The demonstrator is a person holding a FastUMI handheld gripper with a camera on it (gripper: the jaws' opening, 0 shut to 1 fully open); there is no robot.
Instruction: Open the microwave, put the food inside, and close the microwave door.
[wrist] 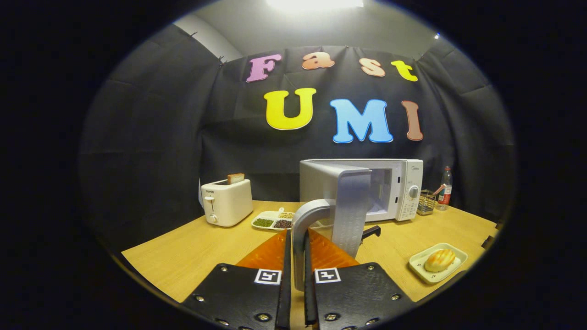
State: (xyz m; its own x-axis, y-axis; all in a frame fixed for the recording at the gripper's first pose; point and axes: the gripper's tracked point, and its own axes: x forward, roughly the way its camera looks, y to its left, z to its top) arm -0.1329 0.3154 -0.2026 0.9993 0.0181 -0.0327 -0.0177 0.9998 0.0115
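One step of three is in hand: you are opening the microwave [396, 188]. Your gripper [297, 256] has its fingers nearly together, clamped on the curved grey door handle [306, 215], which runs down between them. The door [351, 206] stands swung out toward you, edge-on, and the cavity shows open behind it at about 1 o'clock from the fingers.

Judging from this, the door looks open far enough, or very nearly. The next move calls for letting the fingers part to free the handle, backing off without dragging the door shut, then going for the food. That food, a yellow ridged bun or cake [439, 260], lies on a small pale dish [458, 254] at about 3 o'clock from the fingers, well apart from the microwave. Grip the dish by its rim, I think; the bun looks soft.

The surface [183, 256] is light wood grain. At 10 o'clock stands a white toaster [227, 201] with a slice of bread [235, 178] poking up. Between it and the door lies a divided tray of beans [274, 222]. Beyond the microwave, at 2 o'clock, are a clear container [426, 204] and a bottle [444, 189]. Black cloth walls close the booth, with a bright lamp overhead.
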